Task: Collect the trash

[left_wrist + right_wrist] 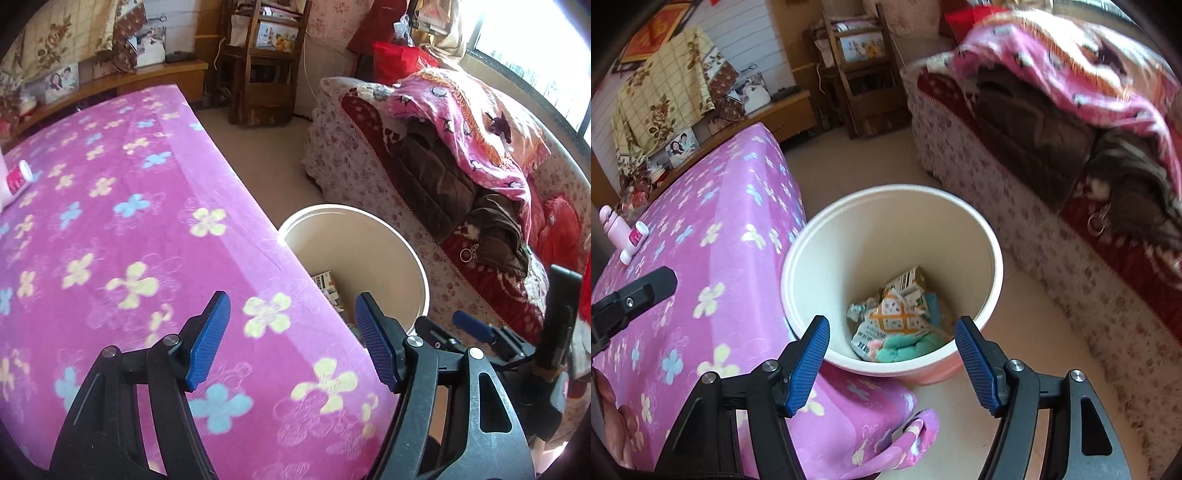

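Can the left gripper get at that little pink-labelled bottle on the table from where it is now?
Probably yes. The left gripper is open and empty, and the pink-labelled bottle lies on its side on the flowered tablecloth, far across the top. Nothing visible stands between them; it just needs a long reach.

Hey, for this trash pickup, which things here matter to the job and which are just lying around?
Part of the job:
- cream bin on the floor beside the table
- wrappers and packets already inside it
- both grippers, open and empty

Just lying about:
- pink bottle on the flowered tablecloth
- blankets on the sofa
- wooden shelf
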`<state>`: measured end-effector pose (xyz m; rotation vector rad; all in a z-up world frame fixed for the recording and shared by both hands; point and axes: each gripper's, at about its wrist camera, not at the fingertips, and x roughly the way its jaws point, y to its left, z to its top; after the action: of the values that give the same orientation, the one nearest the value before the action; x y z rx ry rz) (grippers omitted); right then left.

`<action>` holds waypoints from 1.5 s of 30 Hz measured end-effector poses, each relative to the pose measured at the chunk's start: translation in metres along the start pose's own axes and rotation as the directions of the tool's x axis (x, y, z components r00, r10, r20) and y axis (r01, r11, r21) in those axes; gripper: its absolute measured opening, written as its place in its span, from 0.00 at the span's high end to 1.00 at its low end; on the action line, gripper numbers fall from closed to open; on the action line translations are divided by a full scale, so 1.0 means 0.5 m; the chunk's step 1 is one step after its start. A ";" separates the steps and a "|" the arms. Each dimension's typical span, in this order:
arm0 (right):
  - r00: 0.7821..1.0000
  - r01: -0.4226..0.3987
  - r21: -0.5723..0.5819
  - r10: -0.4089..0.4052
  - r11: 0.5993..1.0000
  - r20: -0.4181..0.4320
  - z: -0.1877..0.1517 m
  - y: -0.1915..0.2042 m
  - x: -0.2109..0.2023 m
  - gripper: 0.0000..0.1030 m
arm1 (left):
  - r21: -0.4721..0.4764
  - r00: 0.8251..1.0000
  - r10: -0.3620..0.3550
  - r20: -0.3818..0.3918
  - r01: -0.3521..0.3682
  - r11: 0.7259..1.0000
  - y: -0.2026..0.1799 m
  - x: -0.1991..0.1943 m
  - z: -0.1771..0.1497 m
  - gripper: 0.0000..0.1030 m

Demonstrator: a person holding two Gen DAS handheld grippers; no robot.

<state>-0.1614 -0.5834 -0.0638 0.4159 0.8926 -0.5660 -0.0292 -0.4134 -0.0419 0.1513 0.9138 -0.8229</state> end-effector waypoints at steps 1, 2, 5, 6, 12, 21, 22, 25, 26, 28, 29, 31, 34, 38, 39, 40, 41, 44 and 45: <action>1.000 0.000 -0.003 0.000 1.000 0.014 -0.001 0.007 -0.014 0.34 | 0.002 1.000 0.006 0.012 -0.006 1.000 0.001 -0.010 -0.005 0.33; 1.000 -0.004 -0.002 0.004 1.000 0.026 -0.001 0.013 -0.026 0.34 | 0.009 1.000 0.016 0.027 -0.016 1.000 0.001 -0.023 -0.009 0.33; 0.998 -0.002 -0.009 0.003 1.000 0.062 -0.002 0.030 -0.061 0.34 | 0.028 0.997 0.038 0.065 -0.040 0.999 -0.002 -0.058 -0.020 0.33; 0.997 0.001 -0.016 0.000 1.000 0.081 -0.004 0.039 -0.079 0.34 | 0.030 0.997 0.036 0.070 -0.038 0.999 -0.001 -0.066 -0.021 0.33; 0.981 0.013 -0.034 -0.006 0.999 0.192 -0.008 0.078 -0.175 0.27 | 0.011 0.989 0.038 0.141 -0.040 0.999 0.010 -0.139 -0.034 0.33; 0.951 0.029 -0.055 -0.010 0.998 0.309 -0.020 0.128 -0.287 0.23 | 0.029 0.961 0.073 0.267 -0.084 0.996 0.013 -0.240 -0.060 0.33; 0.949 0.027 -0.055 -0.008 0.998 0.316 -0.022 0.131 -0.294 0.22 | 0.032 0.957 0.076 0.279 -0.088 0.996 0.013 -0.248 -0.063 0.33; 0.942 0.023 -0.054 -0.004 0.998 0.336 -0.028 0.140 -0.315 0.22 | 0.031 0.949 0.078 0.307 -0.092 0.995 0.018 -0.270 -0.073 0.33; 0.941 0.022 -0.055 -0.002 0.998 0.339 -0.030 0.140 -0.318 0.22 | 0.030 0.946 0.081 0.313 -0.095 0.995 0.020 -0.275 -0.076 0.33; 0.938 0.019 -0.060 0.003 0.998 0.347 -0.032 0.146 -0.328 0.22 | 0.029 0.943 0.083 0.321 -0.097 0.995 0.024 -0.283 -0.081 0.33; 0.937 0.019 -0.064 0.005 0.998 0.349 -0.033 0.149 -0.332 0.22 | 0.026 0.942 0.083 0.325 -0.097 0.995 0.026 -0.287 -0.083 0.33; 0.935 0.022 -0.073 0.005 0.997 0.354 -0.035 0.155 -0.338 0.22 | 0.024 0.940 0.086 0.330 -0.099 0.995 0.027 -0.291 -0.086 0.33; 0.933 0.033 -0.083 -0.001 0.996 0.360 -0.034 0.161 -0.343 0.22 | 0.022 0.936 0.089 0.341 -0.103 0.994 0.028 -0.300 -0.088 0.33; 0.931 0.030 -0.083 0.002 0.996 0.365 -0.038 0.164 -0.346 0.21 | 0.022 0.929 0.095 0.357 -0.110 0.994 0.027 -0.306 -0.091 0.33; 0.931 0.029 -0.082 0.003 0.996 0.365 -0.037 0.163 -0.346 0.21 | 0.023 0.929 0.095 0.358 -0.111 0.994 0.026 -0.306 -0.091 0.33; 0.930 0.028 -0.081 0.004 0.996 0.367 -0.037 0.161 -0.346 0.21 | 0.024 0.928 0.097 0.359 -0.113 0.993 0.027 -0.306 -0.092 0.33; 0.929 0.025 -0.079 0.006 0.997 0.370 -0.038 0.162 -0.347 0.21 | 0.025 0.928 0.100 0.360 -0.116 0.993 0.027 -0.306 -0.093 0.33; 0.925 0.027 -0.079 0.005 0.997 0.380 -0.039 0.163 -0.350 0.19 | 0.026 0.928 0.101 0.360 -0.118 0.993 0.027 -0.306 -0.094 0.33; 0.924 0.028 -0.079 0.004 0.996 0.383 -0.039 0.163 -0.351 0.17 | 0.025 0.927 0.103 0.362 -0.120 0.992 0.027 -0.306 -0.093 0.33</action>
<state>-0.2104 -0.4587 0.0772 0.2125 0.5397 -0.5941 -0.1014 -0.2966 0.0412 0.0878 0.5348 -0.7359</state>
